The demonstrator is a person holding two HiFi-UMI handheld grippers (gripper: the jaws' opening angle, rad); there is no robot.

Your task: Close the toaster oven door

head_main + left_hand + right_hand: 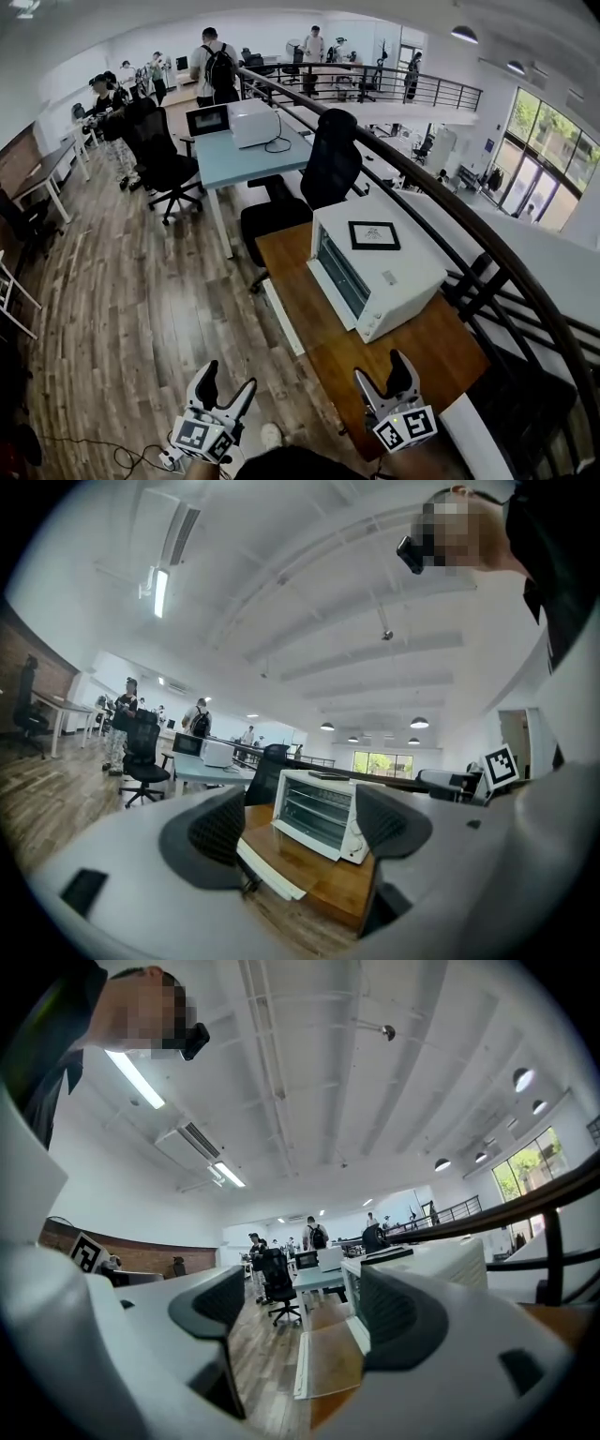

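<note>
The white toaster oven (380, 272) stands on a wooden table (412, 352) with its front facing left. Its door (284, 319) is swung down flat and reaches the table's left edge. In the left gripper view the oven (319, 813) shows ahead between the jaws, the door (270, 869) lying open in front of it. My left gripper (228, 377) hangs open and empty over the floor, left of the table. My right gripper (380, 367) is open and empty above the table's near end, and the door (328, 1358) lies ahead of it.
A black framed picture (374, 235) lies on the oven's top. A black office chair (323, 169) stands behind the table, and a light-blue desk (239, 159) with a white box lies beyond. A dark railing (450, 211) runs along the right. People stand far back.
</note>
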